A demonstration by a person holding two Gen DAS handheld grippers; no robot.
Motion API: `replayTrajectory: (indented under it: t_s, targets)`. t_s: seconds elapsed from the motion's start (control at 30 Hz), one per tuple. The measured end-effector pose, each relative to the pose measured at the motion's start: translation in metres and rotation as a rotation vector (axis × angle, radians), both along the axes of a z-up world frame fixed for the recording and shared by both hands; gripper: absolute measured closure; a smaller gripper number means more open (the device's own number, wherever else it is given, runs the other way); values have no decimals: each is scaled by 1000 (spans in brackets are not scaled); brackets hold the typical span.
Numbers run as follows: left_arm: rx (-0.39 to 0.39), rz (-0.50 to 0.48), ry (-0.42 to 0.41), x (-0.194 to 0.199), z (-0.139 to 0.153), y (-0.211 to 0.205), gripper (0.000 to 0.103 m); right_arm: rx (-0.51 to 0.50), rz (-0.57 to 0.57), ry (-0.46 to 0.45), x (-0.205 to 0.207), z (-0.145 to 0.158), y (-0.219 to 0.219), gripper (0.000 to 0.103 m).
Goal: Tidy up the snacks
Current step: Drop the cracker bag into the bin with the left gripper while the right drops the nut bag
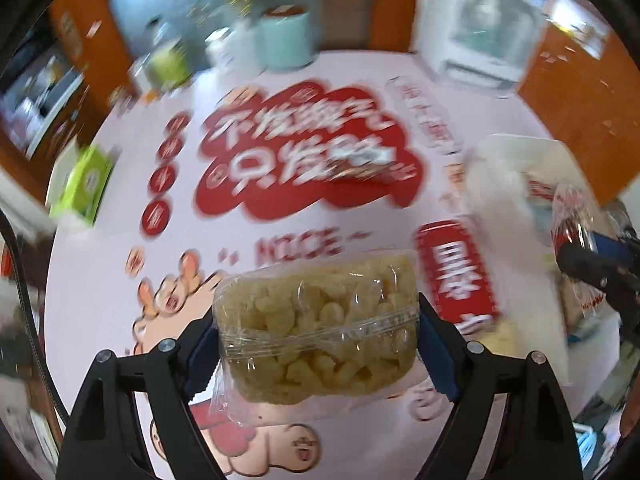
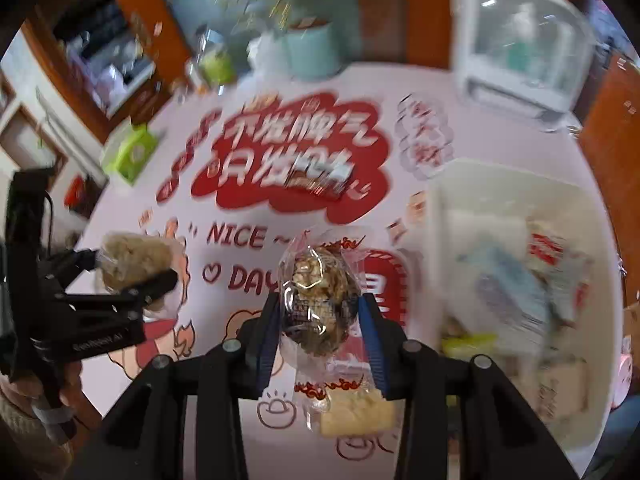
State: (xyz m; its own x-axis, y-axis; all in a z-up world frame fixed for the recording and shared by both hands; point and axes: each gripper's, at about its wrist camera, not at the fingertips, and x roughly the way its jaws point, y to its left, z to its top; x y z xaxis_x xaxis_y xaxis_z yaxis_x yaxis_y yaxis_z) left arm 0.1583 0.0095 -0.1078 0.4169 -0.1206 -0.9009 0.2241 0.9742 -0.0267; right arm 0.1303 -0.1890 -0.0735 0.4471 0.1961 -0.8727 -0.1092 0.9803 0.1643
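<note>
Two snacks in hand, both lifted off desk (image 1: 100, 280). Left gripper (image 1: 316, 332): fingers wide, clamped on puffed-rice pack (image 1: 316, 316) by its ends. Right gripper (image 2: 320, 316): fingers narrow, pressed on clear-wrapped brown snack (image 2: 320, 300). White bin (image 2: 452, 208) at right of desk already holds several packets, contents blurred. Left on desk: dark-wrapped bar (image 2: 320, 180) on red print, yellowish packet (image 2: 356, 412) under right gripper. Judgement: task partway; held pair likely bound for bin, then two strays remain.
</note>
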Motion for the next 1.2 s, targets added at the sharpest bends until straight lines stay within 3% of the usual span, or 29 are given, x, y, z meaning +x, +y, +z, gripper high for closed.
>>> replayTrajectory:
  t_s: [0.33,0.6,0.8,0.87,1.0,1.2]
  targets:
    - [-51,-267,-162,-12,83,-119,19,-12,-273,-213,-63,67,-96,64]
    - [-55,-384,-281,-7,121,-189,18,-31,-422,-279,-86,87,-140,63]
    - [-31,-421,-274,10,115,-222,12,-37,-463,-258,-80,79,-151,62]
    - [-9,-424,-238,13,107,-230,5,-18,-479,-241,-78,73,-154,55]
    - [39,-432,-217,11,88,-231,5,11,-503,-232,-81,66,-157,38]
    - [36,-438,-241,-1,83,-216,1,19,-498,-208,-84,57,-154,37]
